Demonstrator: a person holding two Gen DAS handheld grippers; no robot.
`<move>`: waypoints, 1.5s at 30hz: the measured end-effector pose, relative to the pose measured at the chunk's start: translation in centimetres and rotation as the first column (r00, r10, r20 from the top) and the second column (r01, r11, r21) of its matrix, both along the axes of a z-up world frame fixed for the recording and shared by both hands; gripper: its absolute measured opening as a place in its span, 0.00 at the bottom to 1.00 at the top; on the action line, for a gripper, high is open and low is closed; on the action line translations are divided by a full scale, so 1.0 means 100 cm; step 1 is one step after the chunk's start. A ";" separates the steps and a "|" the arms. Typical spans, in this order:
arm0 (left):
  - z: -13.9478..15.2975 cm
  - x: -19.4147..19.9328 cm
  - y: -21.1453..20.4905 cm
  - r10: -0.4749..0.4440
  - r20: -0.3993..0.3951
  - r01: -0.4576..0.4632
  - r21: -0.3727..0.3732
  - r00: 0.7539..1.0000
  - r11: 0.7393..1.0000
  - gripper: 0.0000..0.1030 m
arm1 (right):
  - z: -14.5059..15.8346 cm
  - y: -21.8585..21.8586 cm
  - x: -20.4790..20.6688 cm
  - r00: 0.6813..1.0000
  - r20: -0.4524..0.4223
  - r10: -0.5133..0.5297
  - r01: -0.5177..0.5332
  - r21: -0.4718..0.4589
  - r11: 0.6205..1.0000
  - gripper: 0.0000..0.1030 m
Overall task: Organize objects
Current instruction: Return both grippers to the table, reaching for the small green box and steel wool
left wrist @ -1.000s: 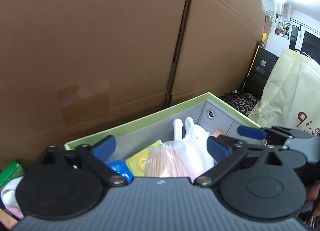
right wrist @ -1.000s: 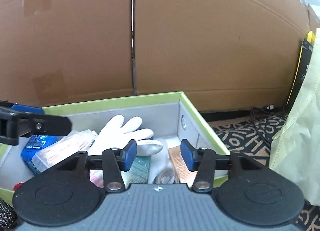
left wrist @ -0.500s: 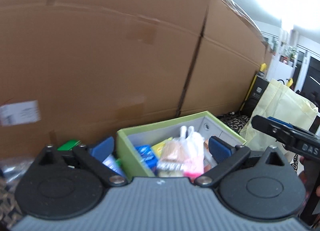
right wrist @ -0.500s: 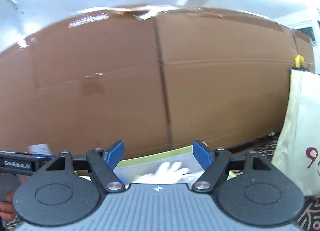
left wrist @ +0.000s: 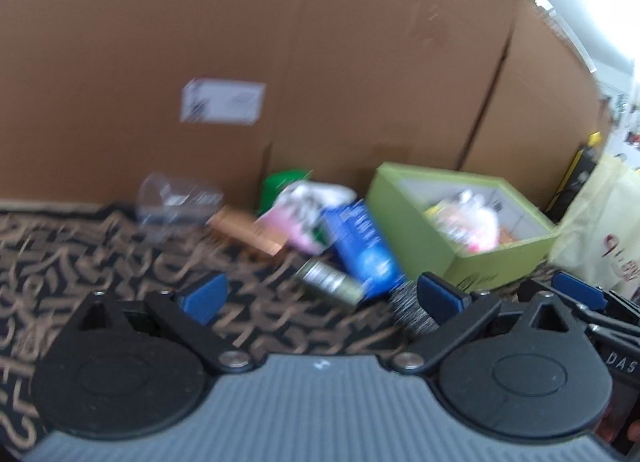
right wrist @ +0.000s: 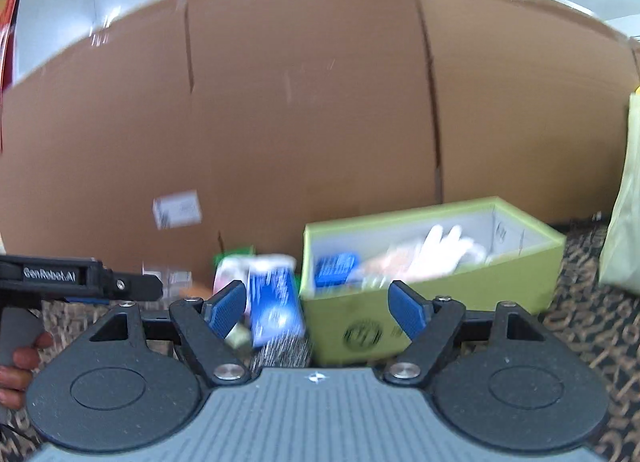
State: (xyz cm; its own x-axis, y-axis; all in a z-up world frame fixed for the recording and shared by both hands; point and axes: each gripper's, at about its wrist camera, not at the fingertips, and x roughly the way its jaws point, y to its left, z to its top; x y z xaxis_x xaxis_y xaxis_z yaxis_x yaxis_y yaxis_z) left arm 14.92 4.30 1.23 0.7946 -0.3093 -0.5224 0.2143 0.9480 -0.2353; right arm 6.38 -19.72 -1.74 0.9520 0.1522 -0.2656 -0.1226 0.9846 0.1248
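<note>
Two grippers stand wide with nothing between their jaws: the left gripper (left wrist: 320, 294) over the patterned rug (left wrist: 100, 258), the right gripper (right wrist: 318, 306) in front of the green box (right wrist: 472, 290).

The green box is the landmark. It sits on the rug against the big cardboard wall (left wrist: 280, 61), its top uncovered. Inside it lie a white glove (right wrist: 444, 242), a blue packet (right wrist: 334, 268) at the box's left end, and some pale wrapped things too blurred to name.

Just left of the box, on the rug, a loose pile waits: a blue carton (left wrist: 360, 250) nearest the box, a pink and white packet (left wrist: 304, 217) behind it, something green (left wrist: 280, 181) against the cardboard, a tan flat box (left wrist: 248, 232) further left, and a clear plastic container (left wrist: 176, 197) furthest from the box. A small metallic can (left wrist: 328, 280) lies in front of the blue carton, with a dark bristly thing (left wrist: 412, 310) beside it, near the box's front corner.

Right of the box stands a pale yellow bag (left wrist: 600, 229).

In the right wrist view, a hand (right wrist: 18, 366) grips the left gripper's handle, well left of the box.
</note>
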 end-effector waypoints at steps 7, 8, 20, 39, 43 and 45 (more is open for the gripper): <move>-0.029 0.004 0.018 0.056 -0.077 -0.059 -0.039 0.995 0.997 1.00 | -0.035 0.042 0.029 0.993 -0.117 0.012 -0.025 -0.107 0.994 0.79; -0.030 0.007 0.018 0.062 -0.085 -0.067 -0.051 0.994 0.996 1.00 | -0.036 0.046 0.035 0.992 -0.126 0.016 -0.030 -0.111 0.993 0.79; -0.053 0.089 -0.029 0.157 -0.242 -0.186 -0.104 0.957 0.977 1.00 | -0.050 0.043 0.045 0.977 -0.211 0.011 -0.026 -0.068 0.997 0.23; -0.035 0.042 -0.021 -0.087 -0.114 0.096 0.068 0.990 0.993 0.66 | -0.037 0.039 0.012 0.983 -0.176 0.052 -0.072 -0.107 0.992 0.54; -0.031 0.029 -0.019 -0.115 -0.135 0.122 0.049 0.984 0.991 0.59 | -0.036 0.046 0.031 0.985 -0.169 0.044 -0.070 -0.150 0.986 0.54; -0.035 0.032 -0.025 -0.124 -0.154 0.132 0.045 0.980 0.990 0.57 | -0.037 0.051 0.043 0.984 -0.173 0.052 -0.082 -0.168 0.982 0.54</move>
State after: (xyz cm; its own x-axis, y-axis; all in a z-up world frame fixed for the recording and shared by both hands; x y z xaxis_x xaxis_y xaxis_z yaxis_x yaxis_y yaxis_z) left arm 18.10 1.81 -2.28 0.6613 -0.3707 -0.6521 0.3006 0.9275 -0.2224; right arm 10.70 -14.63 -5.46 0.8810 0.1514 -0.4482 -0.1808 0.9832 -0.0234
